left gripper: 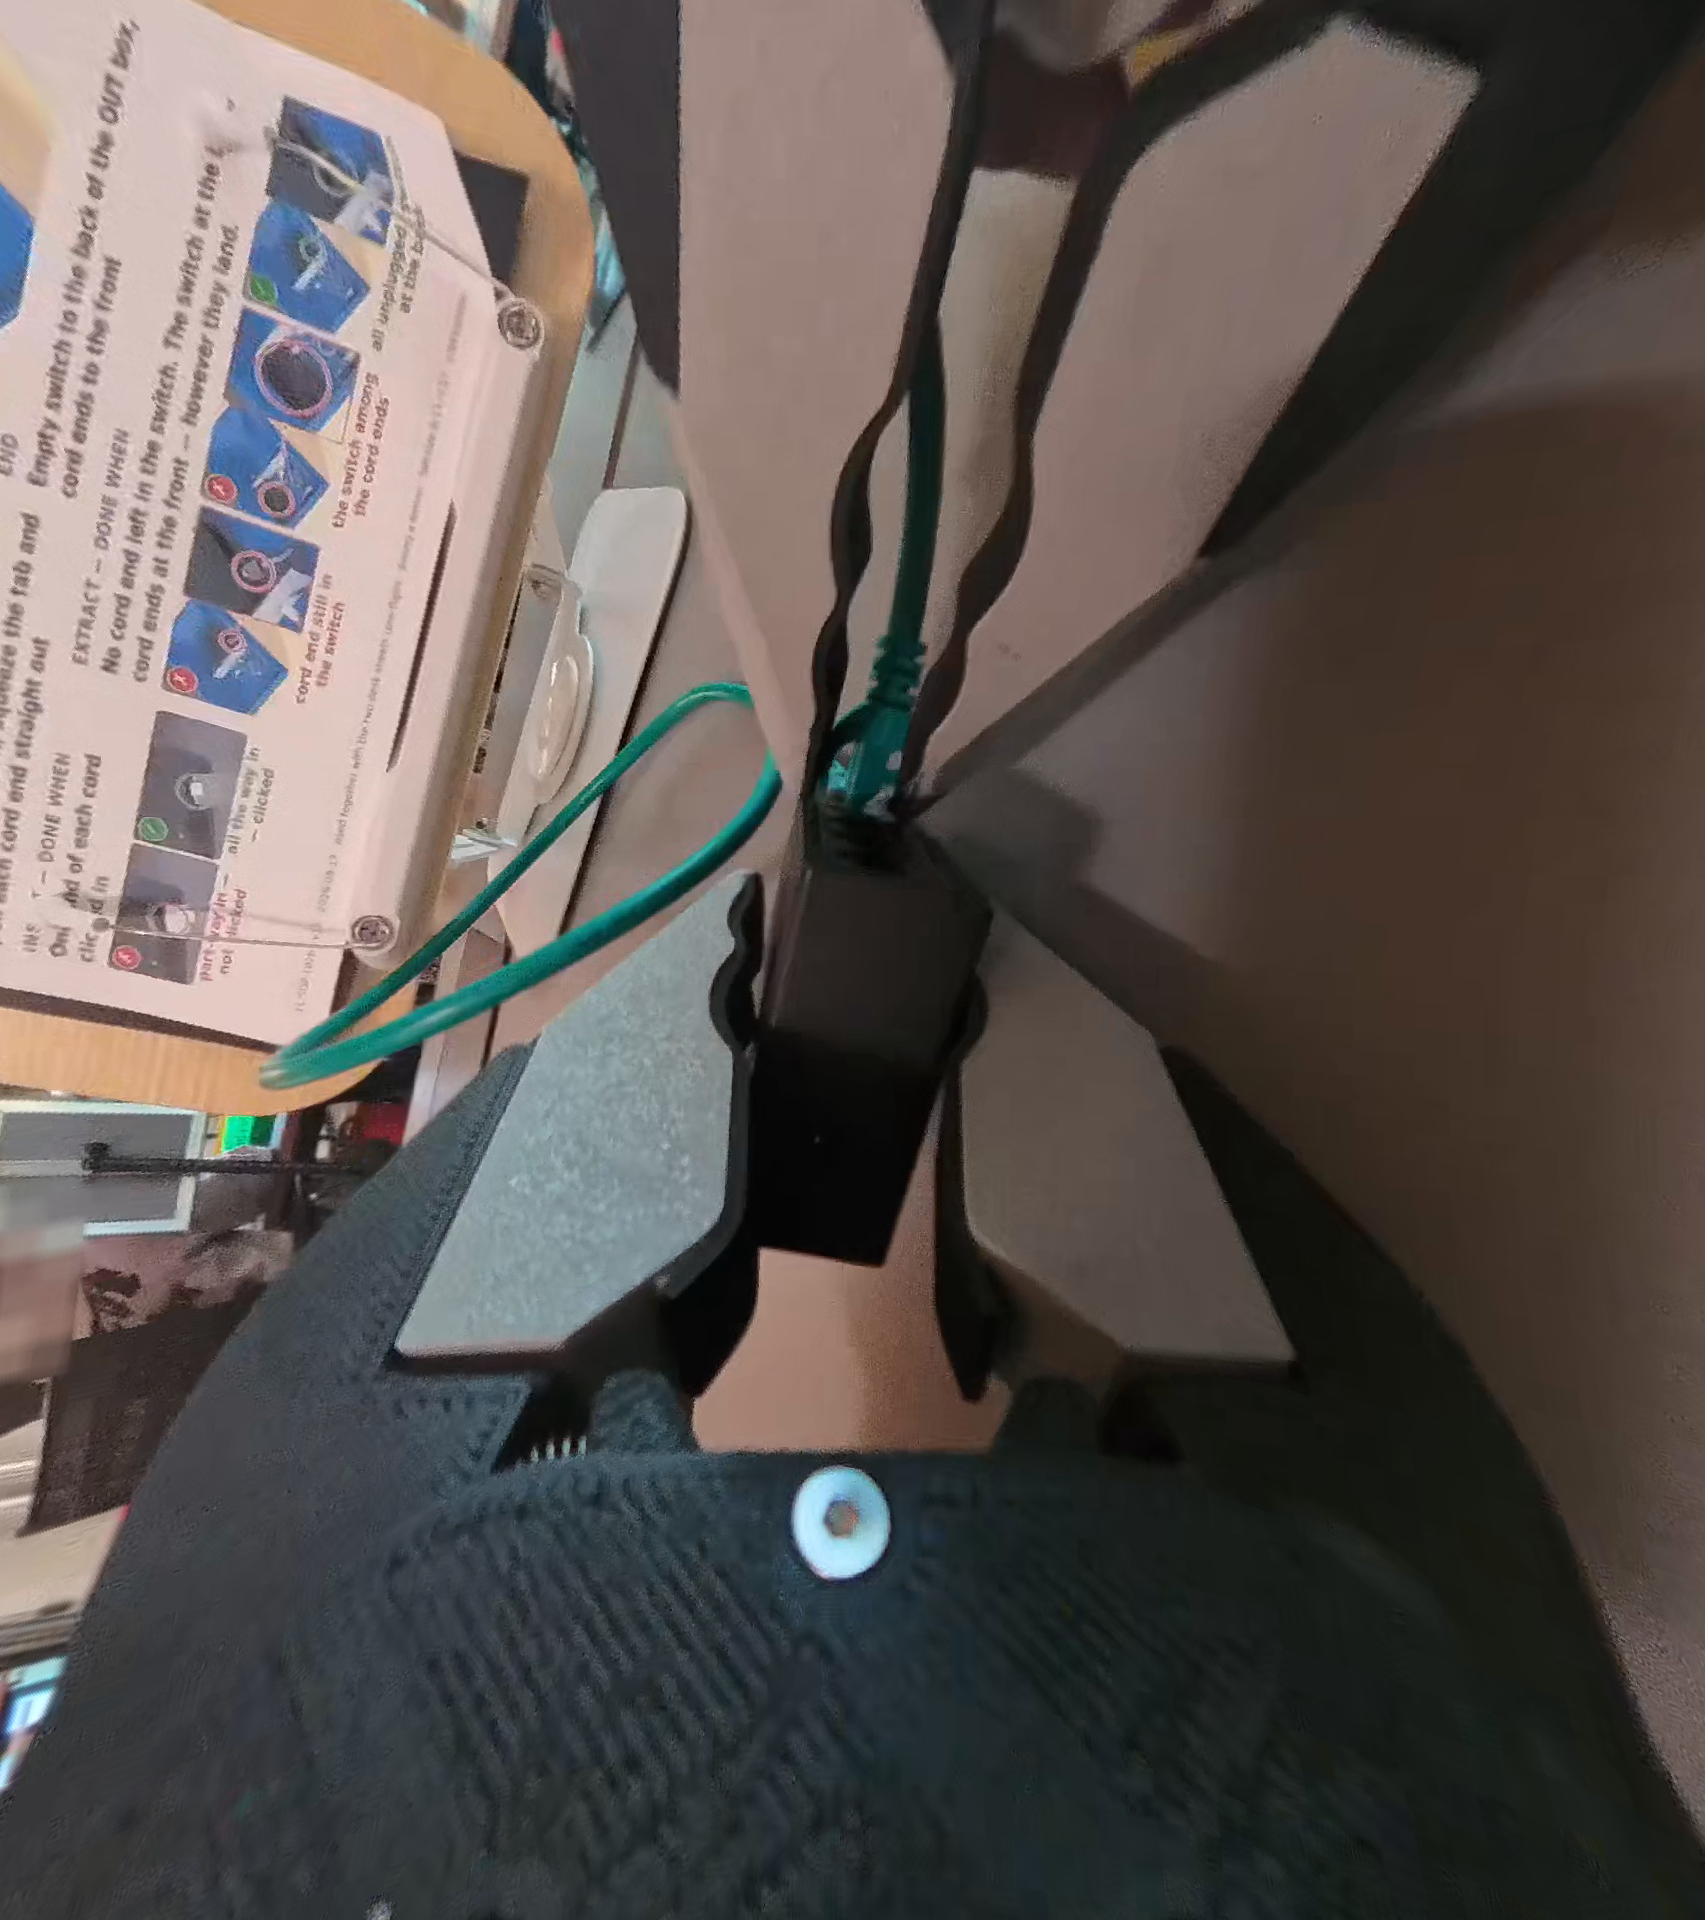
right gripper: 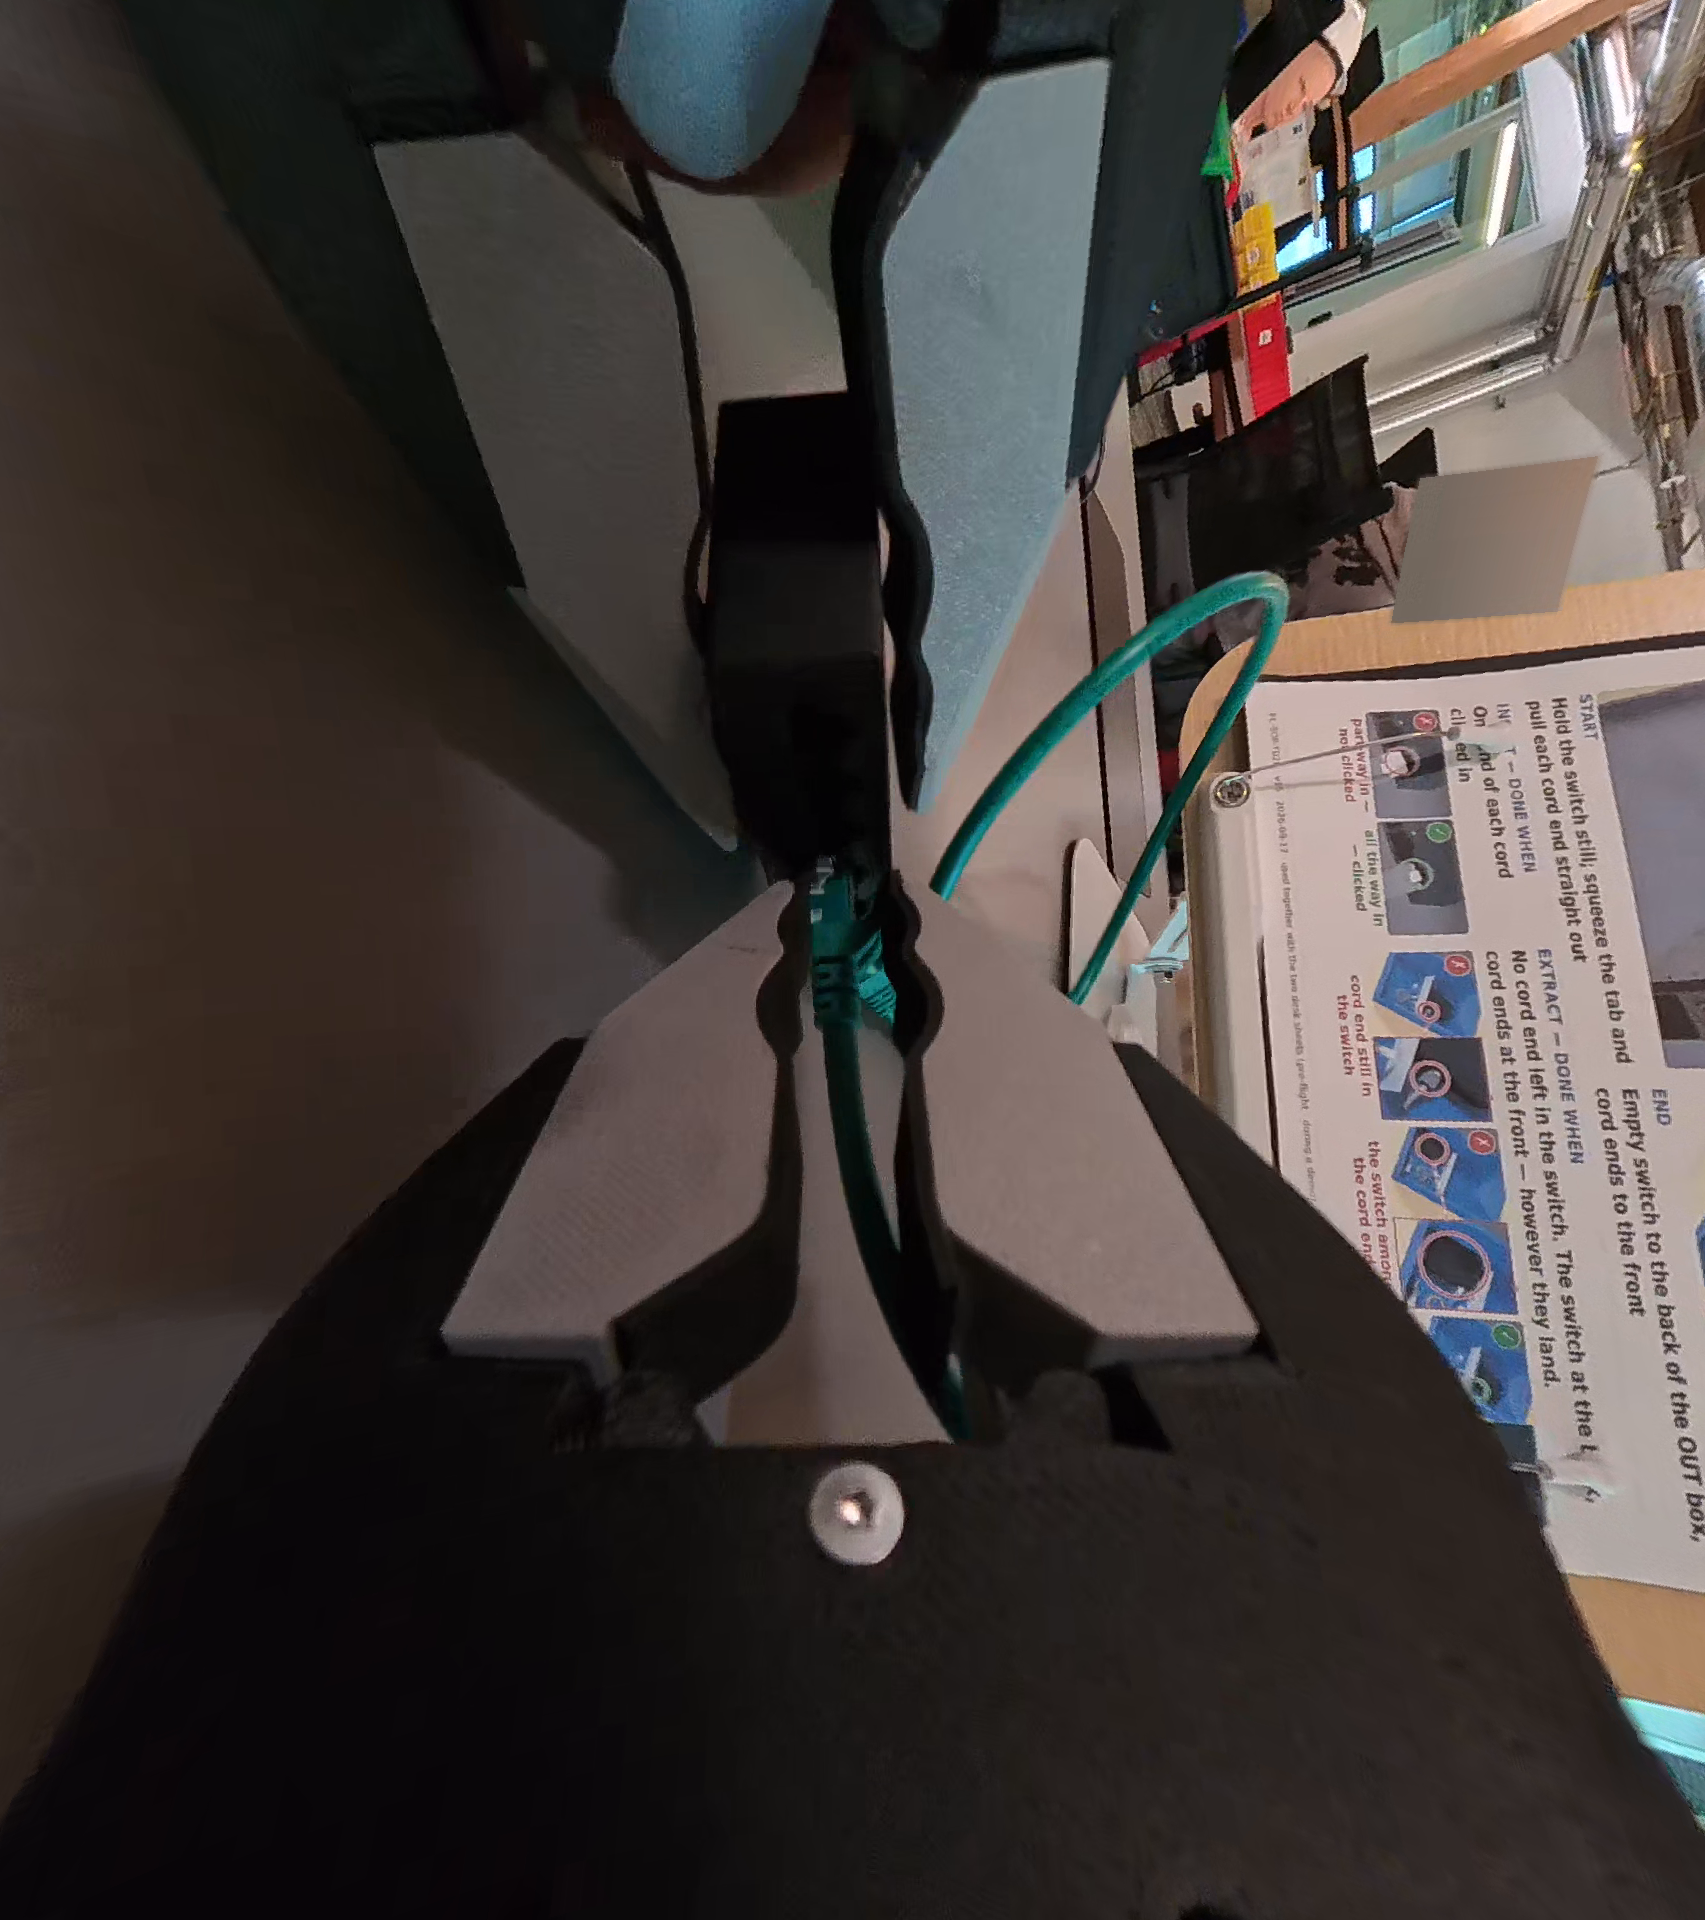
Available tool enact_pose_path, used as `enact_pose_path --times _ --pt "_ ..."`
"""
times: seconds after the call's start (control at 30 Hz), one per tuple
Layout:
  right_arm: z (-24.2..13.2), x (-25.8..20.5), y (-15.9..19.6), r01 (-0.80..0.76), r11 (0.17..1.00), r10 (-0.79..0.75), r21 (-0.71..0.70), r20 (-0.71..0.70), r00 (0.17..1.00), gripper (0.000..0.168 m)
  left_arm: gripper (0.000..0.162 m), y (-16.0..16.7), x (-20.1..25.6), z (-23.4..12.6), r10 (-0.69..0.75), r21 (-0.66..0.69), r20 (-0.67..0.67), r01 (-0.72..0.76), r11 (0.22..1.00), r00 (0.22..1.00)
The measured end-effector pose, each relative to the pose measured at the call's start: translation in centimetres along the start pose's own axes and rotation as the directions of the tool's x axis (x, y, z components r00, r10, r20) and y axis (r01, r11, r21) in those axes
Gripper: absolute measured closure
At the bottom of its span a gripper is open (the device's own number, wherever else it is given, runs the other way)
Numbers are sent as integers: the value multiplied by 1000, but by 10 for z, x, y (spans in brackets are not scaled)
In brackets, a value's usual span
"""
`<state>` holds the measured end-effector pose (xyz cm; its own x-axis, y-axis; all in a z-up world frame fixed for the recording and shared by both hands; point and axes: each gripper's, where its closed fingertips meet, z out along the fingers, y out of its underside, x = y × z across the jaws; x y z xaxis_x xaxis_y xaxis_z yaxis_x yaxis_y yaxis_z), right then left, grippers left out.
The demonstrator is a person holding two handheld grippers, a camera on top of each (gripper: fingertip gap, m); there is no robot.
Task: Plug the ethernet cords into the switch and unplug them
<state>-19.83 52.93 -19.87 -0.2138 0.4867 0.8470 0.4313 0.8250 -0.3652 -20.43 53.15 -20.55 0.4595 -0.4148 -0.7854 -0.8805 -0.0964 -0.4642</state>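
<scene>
The black switch [left gripper: 853, 1049] is a small box held off the table, and my left gripper [left gripper: 858, 966] is shut on its sides. My right gripper [left gripper: 874, 774] comes in from the far side, shut on the green ethernet plug [left gripper: 877, 717]. In the right wrist view, my right gripper [right gripper: 843, 920] pinches the plug [right gripper: 840, 951] with its tip at a port of the switch [right gripper: 796, 623]. I cannot tell how deep the plug sits. The left gripper [right gripper: 806, 769] clamps the switch from beyond. The green cord [right gripper: 1118, 727] loops out to the side and runs back between my right fingers.
A printed instruction sheet [left gripper: 152, 520] on a wooden board lies beside the grippers and also shows in the right wrist view [right gripper: 1554, 1039]. The cord loop [left gripper: 557, 894] hangs toward the sheet. A beige tabletop [left gripper: 1450, 935] lies under the grippers. Less than 4 cm separates the two grippers' tips.
</scene>
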Motion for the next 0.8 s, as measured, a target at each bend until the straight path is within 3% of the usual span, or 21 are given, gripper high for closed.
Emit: enact_pose_path --times 0.13,0.4,0.5,0.73,0.8 --pt "-2 -1 -3 10 1000 -9 12 -4 1000 158 132 -2 0 -3 119 20 34 -120 993 992" --pt "-14 22 -10 82 995 -72 51 -178 981 157 135 -19 -23 -12 356 -24 251 -362 932 900" --pt "-17 28 -13 136 990 -126 24 -240 963 157 135 -23 -28 -16 354 -12 283 -366 930 891" --pt "-24 28 -13 53 997 -42 55 -178 983 151 135 -28 -24 -19 311 44 258 -332 942 915" --pt "-24 26 -12 80 996 -71 46 -172 983 156 135 -30 -22 -20 317 56 259 -342 938 912"
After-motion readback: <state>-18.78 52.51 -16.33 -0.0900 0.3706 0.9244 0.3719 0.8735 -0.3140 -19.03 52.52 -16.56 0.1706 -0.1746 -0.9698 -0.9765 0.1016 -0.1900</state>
